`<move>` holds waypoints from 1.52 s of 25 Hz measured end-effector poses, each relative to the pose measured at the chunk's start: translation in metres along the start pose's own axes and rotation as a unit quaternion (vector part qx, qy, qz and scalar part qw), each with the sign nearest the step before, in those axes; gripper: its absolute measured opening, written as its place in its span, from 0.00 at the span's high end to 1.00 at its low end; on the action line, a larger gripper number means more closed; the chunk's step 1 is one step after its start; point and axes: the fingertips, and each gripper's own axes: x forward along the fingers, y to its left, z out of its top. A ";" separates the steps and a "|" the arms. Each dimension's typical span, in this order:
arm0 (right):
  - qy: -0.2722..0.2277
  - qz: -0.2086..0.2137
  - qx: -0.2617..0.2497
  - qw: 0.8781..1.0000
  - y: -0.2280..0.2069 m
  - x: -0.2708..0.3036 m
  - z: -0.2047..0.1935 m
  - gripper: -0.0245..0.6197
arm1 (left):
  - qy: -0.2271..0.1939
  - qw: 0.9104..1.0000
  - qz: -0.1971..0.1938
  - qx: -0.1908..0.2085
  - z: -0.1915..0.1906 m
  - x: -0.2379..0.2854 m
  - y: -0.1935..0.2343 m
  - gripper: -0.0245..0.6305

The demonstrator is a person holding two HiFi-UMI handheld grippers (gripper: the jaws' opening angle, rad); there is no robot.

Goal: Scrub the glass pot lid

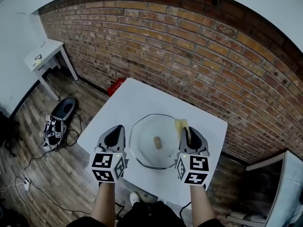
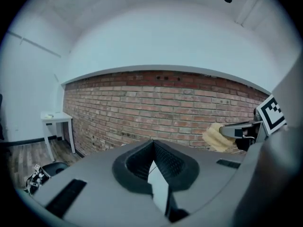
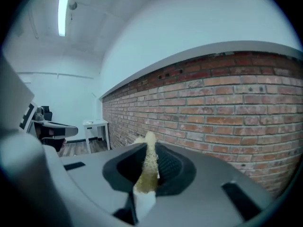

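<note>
One white table (image 1: 142, 98), brick wall (image 1: 189, 56) behind, glass lid (image 1: 152, 126) on top; left gripper (image 1: 115, 130) jaws together, right gripper (image 1: 190, 132) clamping sponge (image 1: 181, 125).

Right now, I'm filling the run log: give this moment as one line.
left gripper: shut, empty | right gripper: shut on sponge | lid: flat on table, between grippers

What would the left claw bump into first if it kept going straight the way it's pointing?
Probably the brick wall. The left claw points out over the bare table, with the lid off to its right, and nothing stands in its line. Depth is hard to judge.
</note>
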 end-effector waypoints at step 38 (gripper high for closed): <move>-0.155 0.030 -0.023 0.987 0.022 -0.101 0.142 0.87 | -0.125 0.989 -0.031 0.079 0.154 -0.075 -0.068 0.95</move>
